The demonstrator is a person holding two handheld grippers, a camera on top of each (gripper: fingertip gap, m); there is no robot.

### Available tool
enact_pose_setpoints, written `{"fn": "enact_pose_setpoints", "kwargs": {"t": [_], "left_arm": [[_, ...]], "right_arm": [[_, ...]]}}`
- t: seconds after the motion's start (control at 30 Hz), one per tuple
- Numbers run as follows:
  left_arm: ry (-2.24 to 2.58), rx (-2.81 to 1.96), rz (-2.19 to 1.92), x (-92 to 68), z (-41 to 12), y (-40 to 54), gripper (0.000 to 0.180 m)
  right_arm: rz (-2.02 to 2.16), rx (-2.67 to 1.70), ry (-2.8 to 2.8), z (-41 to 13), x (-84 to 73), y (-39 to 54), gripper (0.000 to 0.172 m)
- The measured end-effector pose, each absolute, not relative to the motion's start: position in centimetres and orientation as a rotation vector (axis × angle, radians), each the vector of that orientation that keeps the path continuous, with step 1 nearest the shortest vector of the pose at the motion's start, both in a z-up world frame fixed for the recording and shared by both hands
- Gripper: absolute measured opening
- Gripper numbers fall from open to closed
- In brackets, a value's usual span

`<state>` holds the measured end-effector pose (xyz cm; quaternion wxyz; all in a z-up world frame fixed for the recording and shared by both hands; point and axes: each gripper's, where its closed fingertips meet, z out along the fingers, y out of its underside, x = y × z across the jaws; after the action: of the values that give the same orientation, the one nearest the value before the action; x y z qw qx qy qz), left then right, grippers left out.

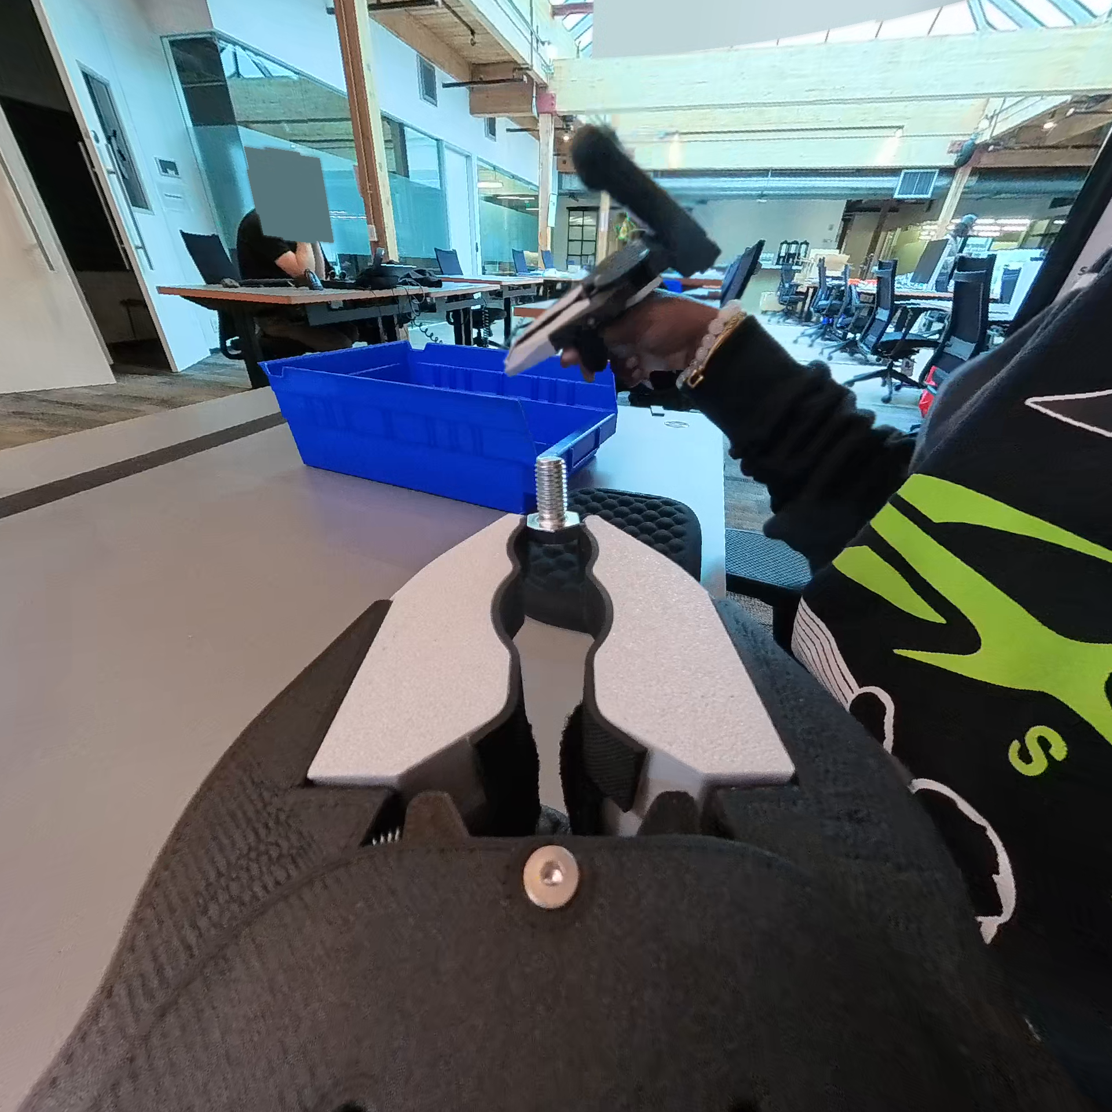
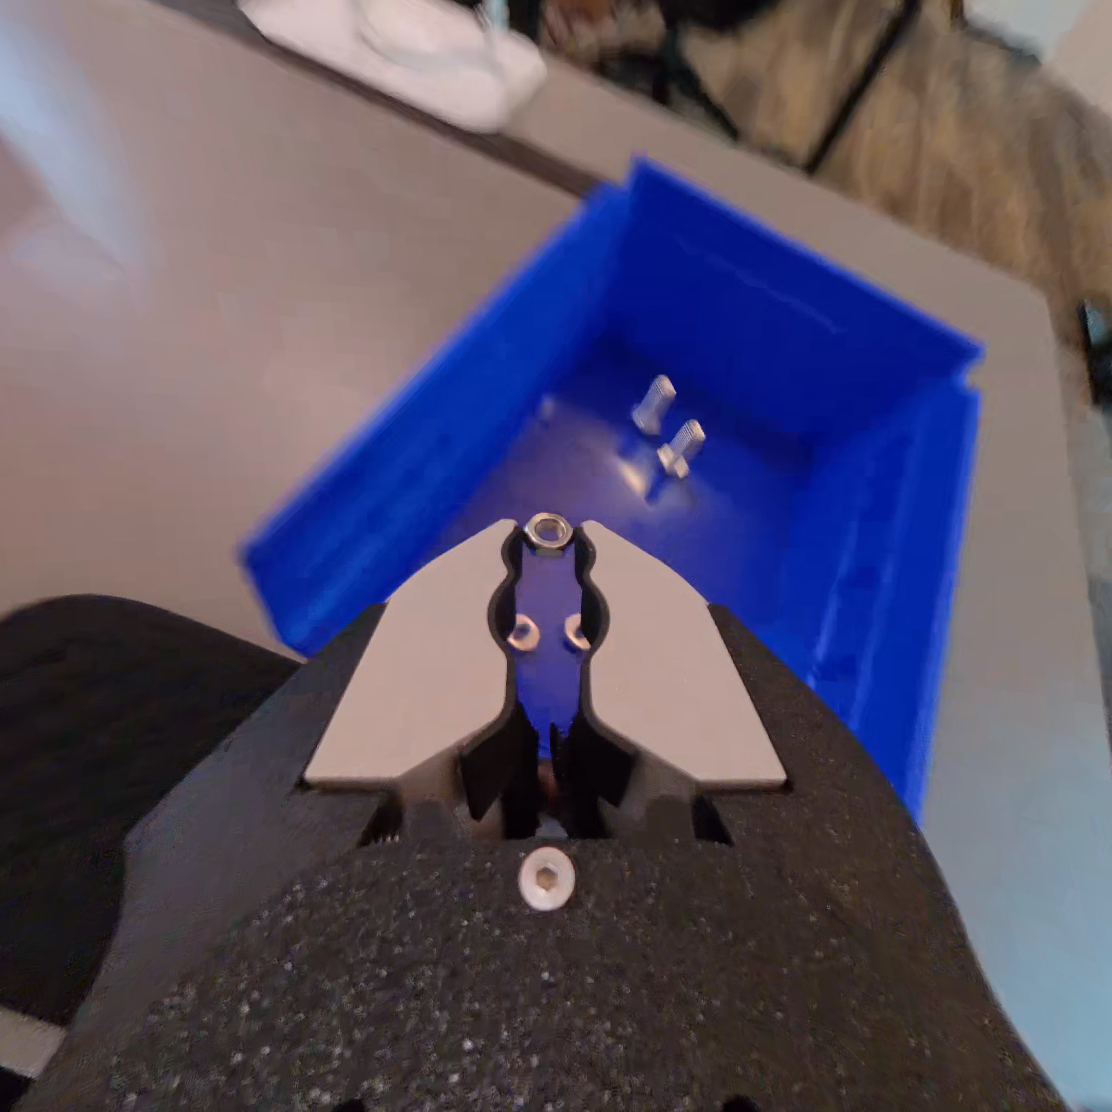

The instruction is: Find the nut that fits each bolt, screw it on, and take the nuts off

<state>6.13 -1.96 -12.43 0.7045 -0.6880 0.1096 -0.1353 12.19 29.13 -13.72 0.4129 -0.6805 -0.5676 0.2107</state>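
Left tongs [image 1: 550, 522] grip one bolt [image 1: 550, 488] upright. Right tongs [image 2: 549, 532] pinch one nut [image 2: 546, 533]. Blue bin [image 2: 890, 541]: two bolts [image 2: 667, 432], two nuts [image 2: 544, 635].

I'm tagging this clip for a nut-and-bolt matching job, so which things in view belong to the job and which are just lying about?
Part of the job:
- bolt, upright in the left gripper
- nut, pinched in the right gripper
- two loose bolts and two loose nuts in the blue bin

Just lying about:
- black mesh chair back
- white laptop
- office desks and chairs
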Motion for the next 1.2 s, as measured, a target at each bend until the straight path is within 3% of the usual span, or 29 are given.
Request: {"fn": "enact_pose_setpoints", "kwargs": {"t": [0.27, 0.67, 0.9, 1.0, 1.2], "left_arm": [[0.249, -1.545, -0.288, 6.1, -12.6, -1.8, 0.015], [0.252, -1.552, -0.287, 6.0, -12.6, -1.6, 0.015], [0.251, -1.555, -0.288, 6.0, -12.7, -1.6, 0.015], [0.248, -1.557, -0.287, 5.9, -12.7, -1.5, 0.015], [0.226, -1.564, -0.286, 5.8, -12.8, -1.3, 0.015]], "right_arm": [[0.148, -2.164, -1.459, -21.7, 15.7, 34.3, 0.017], [-0.069, -2.297, -1.753, -24.1, 16.5, 34.0, 0.017], [-0.043, -2.306, -1.774, -23.9, 16.6, 33.8, 0.019], [-0.015, -2.28, -1.723, -23.1, 16.4, 33.8, 0.03], [0.309, -1.823, -1.617, -16.4, 10.8, 30.2, 0.03]]}}
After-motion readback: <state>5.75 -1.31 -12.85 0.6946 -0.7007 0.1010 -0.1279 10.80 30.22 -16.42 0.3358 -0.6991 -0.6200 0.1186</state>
